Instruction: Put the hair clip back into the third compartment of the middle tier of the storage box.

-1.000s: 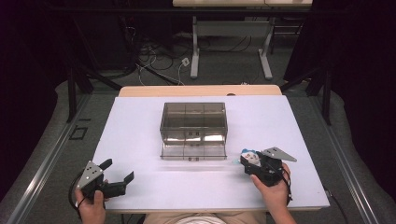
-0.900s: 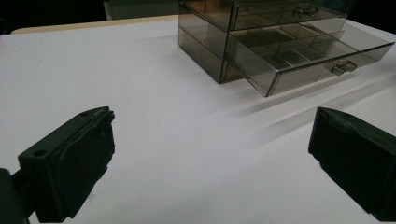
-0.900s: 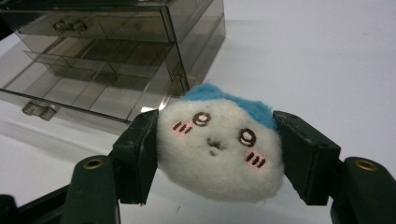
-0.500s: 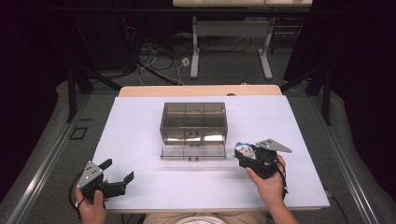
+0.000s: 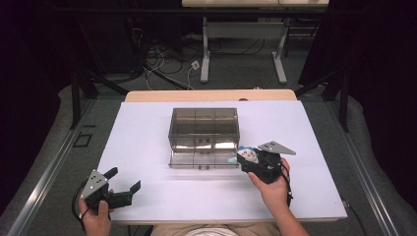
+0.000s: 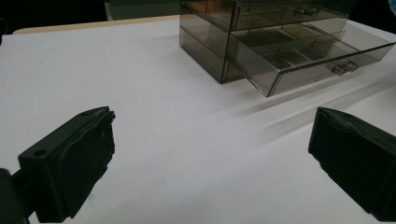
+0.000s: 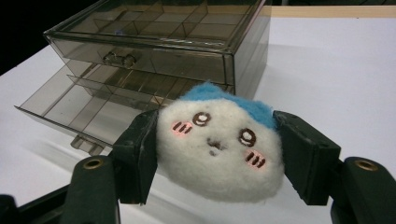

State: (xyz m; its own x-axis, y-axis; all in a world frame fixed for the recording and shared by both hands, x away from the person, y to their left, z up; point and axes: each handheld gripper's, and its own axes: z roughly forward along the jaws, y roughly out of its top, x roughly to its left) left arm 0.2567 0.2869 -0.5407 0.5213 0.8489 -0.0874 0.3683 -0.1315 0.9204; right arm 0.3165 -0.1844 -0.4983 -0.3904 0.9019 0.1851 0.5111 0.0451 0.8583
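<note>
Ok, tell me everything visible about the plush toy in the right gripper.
The plush toy is a small, rounded, fuzzy white piece with a blue patch on top, an embroidered face with dark eyes and pink striped cheeks. It is clamped sideways between the right gripper jaws, face toward the gripper's camera, tilted, held above the white table just right of the smoky plastic drawer box, whose bottom drawer is pulled open.

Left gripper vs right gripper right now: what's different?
The left gripper has its jaws wide apart with nothing between them; the right gripper is shut on a white plush toy with a blue top. The left sits near the table's front edge, the right beside the smoky drawer box's open lower drawer. Both are hand-held with black jaws.
</note>
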